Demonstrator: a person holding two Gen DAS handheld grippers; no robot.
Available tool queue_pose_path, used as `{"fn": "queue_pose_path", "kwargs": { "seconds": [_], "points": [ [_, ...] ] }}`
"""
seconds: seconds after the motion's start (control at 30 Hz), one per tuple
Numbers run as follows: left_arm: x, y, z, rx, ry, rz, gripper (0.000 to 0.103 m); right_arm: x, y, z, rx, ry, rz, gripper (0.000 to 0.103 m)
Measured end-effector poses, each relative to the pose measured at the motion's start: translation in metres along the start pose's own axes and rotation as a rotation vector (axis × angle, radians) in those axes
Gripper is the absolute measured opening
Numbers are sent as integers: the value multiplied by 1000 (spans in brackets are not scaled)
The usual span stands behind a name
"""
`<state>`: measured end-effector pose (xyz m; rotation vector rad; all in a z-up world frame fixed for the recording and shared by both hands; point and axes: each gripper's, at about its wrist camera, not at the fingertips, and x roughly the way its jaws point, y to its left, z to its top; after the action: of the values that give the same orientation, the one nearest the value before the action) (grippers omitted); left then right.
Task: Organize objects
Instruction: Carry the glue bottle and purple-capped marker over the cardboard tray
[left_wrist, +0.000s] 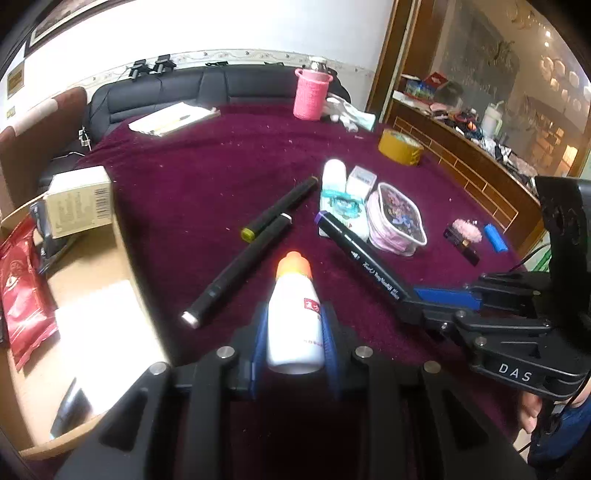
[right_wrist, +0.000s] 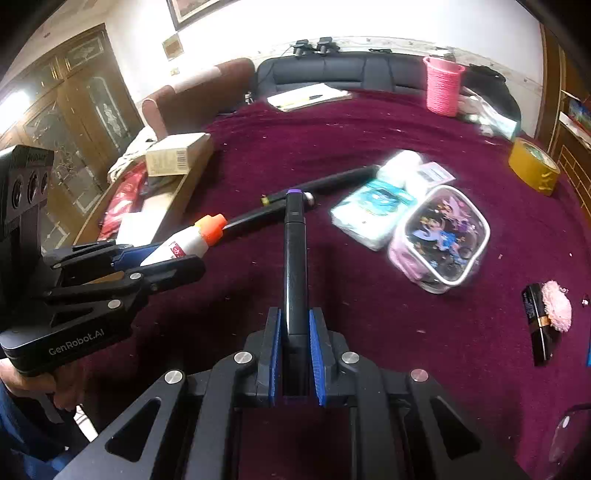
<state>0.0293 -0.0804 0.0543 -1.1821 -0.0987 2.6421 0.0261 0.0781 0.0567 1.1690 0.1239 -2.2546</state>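
My left gripper is shut on a white bottle with an orange cap, held above the maroon tablecloth. In the right wrist view the same bottle sticks out of the left gripper at left. My right gripper is shut on a black marker with a purple end, lifted off the cloth; the left wrist view shows that marker in the right gripper. Two more black markers lie crossed on the cloth, one with a yellow-green end.
An open cardboard box at the left holds a red packet and a small carton. A tissue pack, clear cartoon pouch, tape roll, lipstick, blue lighter, pink holder and papers lie around.
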Motion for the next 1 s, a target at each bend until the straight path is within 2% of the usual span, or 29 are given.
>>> {"fn": "queue_pose_path", "kwargs": {
  "seconds": [0.17,0.47,0.8,1.0],
  "points": [
    [-16,11,0,-31,-40,-2,26,1,13,6,1,-5,29,16],
    [-44,44,0,-94,-103,41,26,5,36,19,-18,-5,77,17],
    [-72,80,-8,-178,-161,68,26,25,89,38,-107,18,123,17],
    [-87,112,-17,-245,-192,115,26,46,118,51,-138,46,160,17]
  ]
}}
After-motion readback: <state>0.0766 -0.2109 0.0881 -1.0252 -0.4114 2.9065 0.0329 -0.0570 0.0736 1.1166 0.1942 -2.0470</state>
